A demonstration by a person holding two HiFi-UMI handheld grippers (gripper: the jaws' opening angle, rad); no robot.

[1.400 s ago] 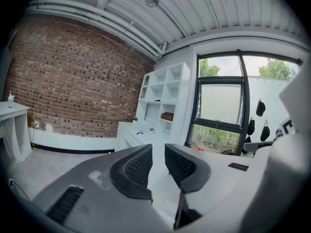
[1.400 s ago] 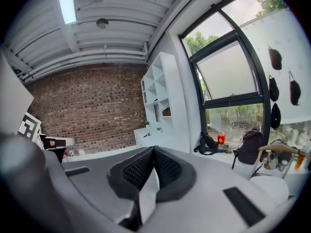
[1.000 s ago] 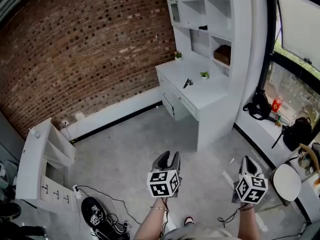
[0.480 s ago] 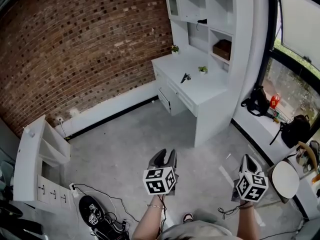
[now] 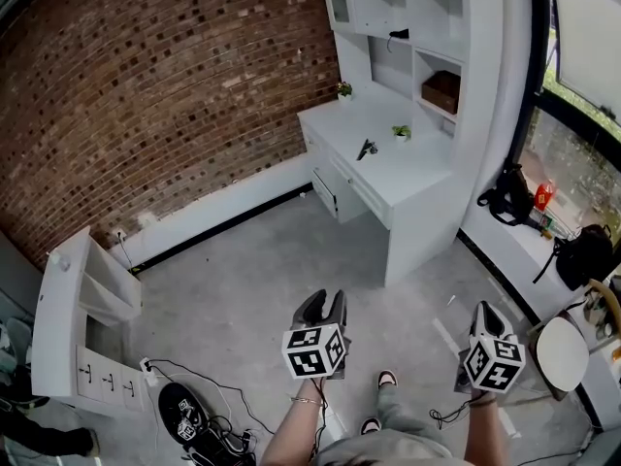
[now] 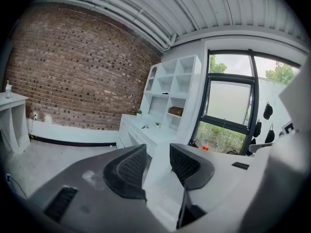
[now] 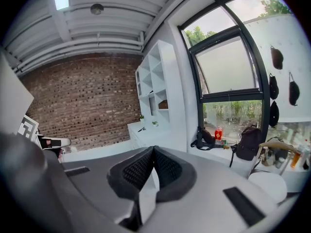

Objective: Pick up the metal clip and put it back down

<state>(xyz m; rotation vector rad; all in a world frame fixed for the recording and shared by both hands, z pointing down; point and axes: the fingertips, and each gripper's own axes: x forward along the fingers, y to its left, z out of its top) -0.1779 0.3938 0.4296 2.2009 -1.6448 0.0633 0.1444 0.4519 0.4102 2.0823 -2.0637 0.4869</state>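
The metal clip [image 5: 366, 149], small and dark, lies on the white desk [image 5: 408, 181] far across the room; it also shows tiny in the left gripper view [image 6: 146, 126] and the right gripper view [image 7: 141, 129]. Both grippers hang over the grey floor, well short of the desk. My left gripper [image 5: 323, 305] stands open, its jaws [image 6: 158, 152] having just been opening, with nothing between them. My right gripper [image 5: 483, 311] is shut, its pads meeting at the tips [image 7: 153, 152] on nothing.
White shelving [image 5: 417, 27] rises behind the desk, with two small plants [image 5: 400, 132] and a brown box [image 5: 441, 90]. A white cabinet [image 5: 82, 309] stands at the left, cables and a black device [image 5: 184, 416] lie on the floor. Bags [image 5: 509, 197] sit by the window; a round stool [image 5: 561, 352] stands at the right.
The head view has shifted slightly and the person's shoes now show at the bottom. Both grippers keep about the same place in the picture, still far from the desk.
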